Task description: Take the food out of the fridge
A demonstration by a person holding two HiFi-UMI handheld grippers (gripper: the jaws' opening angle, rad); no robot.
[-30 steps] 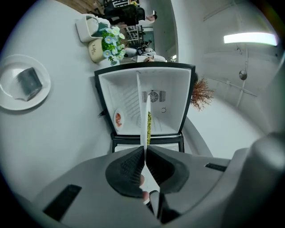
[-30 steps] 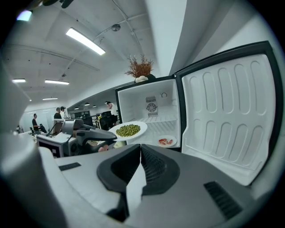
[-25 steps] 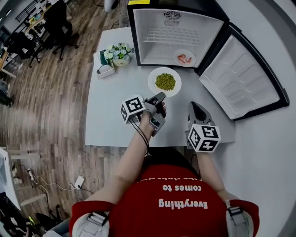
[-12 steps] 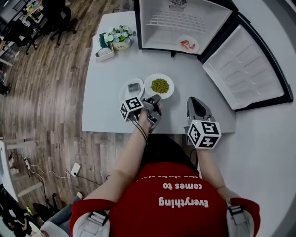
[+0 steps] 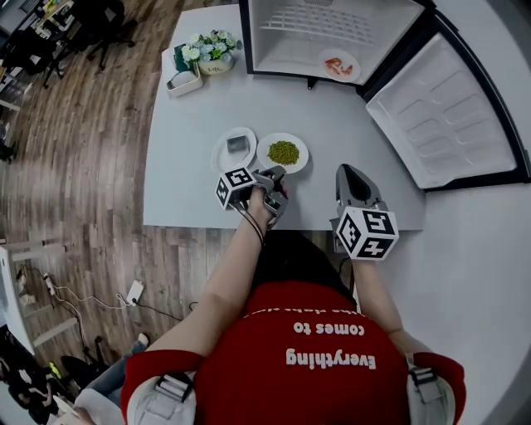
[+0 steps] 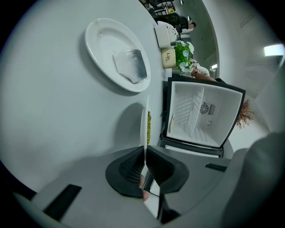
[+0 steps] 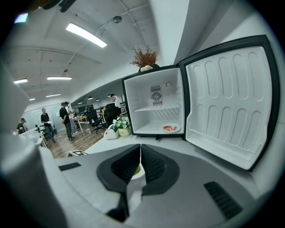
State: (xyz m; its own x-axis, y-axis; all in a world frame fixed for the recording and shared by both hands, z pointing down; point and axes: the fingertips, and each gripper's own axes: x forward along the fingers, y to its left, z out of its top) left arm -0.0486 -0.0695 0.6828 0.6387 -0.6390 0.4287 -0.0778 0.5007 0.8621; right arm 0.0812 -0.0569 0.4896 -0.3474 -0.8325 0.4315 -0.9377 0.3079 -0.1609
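- As the head view shows, the left gripper (image 5: 278,174) (image 6: 145,153) has its jaws pinching the near rim of the pea plate (image 5: 264,153) (image 6: 144,124); whether that plate rests on the table (image 5: 187,195) cannot be told.
- Grey-food plate (image 5: 221,158) (image 6: 95,33) lies flat just beside the pea plate, at its 9 o'clock.
- Right gripper (image 5: 347,171) (image 7: 140,156) hangs at the pea plate's 3 o'clock, jaws pressed together, nothing between them.
- Fridge (image 5: 332,21) (image 7: 153,95) stands open at the table's 12 o'clock, door (image 5: 444,116) swung toward 2 o'clock.
- 1 red-food plate (image 5: 325,70) (image 7: 171,130) sits on the fridge floor.
- Flowers (image 5: 209,46) stand at the table's 11 o'clock.
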